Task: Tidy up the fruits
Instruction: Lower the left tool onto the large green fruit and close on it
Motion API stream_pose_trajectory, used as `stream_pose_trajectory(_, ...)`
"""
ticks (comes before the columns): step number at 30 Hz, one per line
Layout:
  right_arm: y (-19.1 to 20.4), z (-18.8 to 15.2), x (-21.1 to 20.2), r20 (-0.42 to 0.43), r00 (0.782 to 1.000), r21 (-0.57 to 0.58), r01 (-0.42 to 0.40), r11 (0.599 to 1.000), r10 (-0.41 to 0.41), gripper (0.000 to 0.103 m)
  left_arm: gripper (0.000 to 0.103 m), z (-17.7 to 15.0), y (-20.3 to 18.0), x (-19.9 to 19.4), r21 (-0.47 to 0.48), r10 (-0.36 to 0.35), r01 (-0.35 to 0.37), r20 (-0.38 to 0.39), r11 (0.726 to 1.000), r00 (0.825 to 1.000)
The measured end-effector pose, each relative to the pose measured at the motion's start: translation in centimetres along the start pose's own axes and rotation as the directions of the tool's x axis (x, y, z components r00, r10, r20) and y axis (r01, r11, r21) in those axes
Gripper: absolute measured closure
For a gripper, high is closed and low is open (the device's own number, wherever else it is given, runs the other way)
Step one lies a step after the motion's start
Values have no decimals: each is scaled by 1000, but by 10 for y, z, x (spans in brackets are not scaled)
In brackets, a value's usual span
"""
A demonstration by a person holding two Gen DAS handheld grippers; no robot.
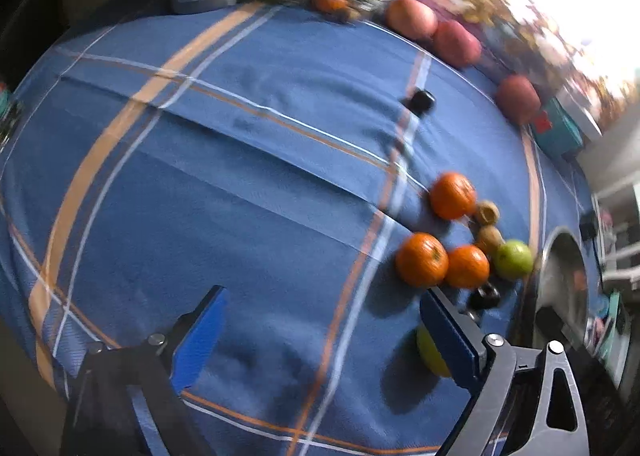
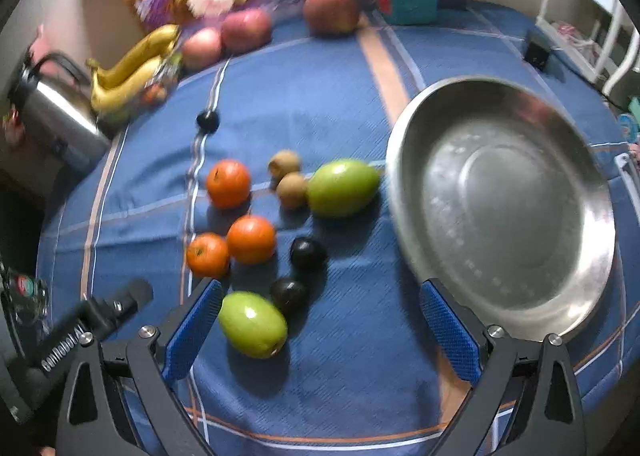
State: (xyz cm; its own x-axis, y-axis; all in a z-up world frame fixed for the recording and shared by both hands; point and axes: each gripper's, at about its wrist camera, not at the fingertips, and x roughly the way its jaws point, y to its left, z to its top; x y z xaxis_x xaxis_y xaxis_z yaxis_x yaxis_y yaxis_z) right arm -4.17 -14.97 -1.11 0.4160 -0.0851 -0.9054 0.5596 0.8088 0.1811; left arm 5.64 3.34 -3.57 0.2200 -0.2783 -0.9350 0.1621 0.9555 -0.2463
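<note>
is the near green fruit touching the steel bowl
Apart. The right wrist view shows the green fruit and the steel bowl with a wide stretch of bare blue cloth between them.

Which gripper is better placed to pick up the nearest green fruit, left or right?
Probably right. The right gripper is open, with the green fruit between its fingers and the metal bowl beside it. The left gripper faces bare cloth.

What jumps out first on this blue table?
A big shiny steel bowl sits empty at the right of the blue checked cloth. Left of it lies a loose huddle of fruit: three oranges, two green fruits, two brown kiwis and two dark plums. Bananas and red apples line the far edge.
</note>
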Motion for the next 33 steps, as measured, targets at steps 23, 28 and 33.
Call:
stream_pose_trajectory(23, -52, 14, -19, 32, 998, 118, 43, 992, -47, 4, 36, -33, -103, 35, 329, -12, 44, -99, 943, 995)
stream_pose_trajectory(28, -52, 14, -19, 27, 999, 118, 38, 992, -42, 4, 50, -32, -106, 38, 351, -1, 37, -103, 936, 995)
stream_pose_trajectory(33, -51, 13, -17, 19, 999, 114, 45, 993, -47, 4, 50, -33, -108, 38, 357, 2, 34, -101, 934, 995)
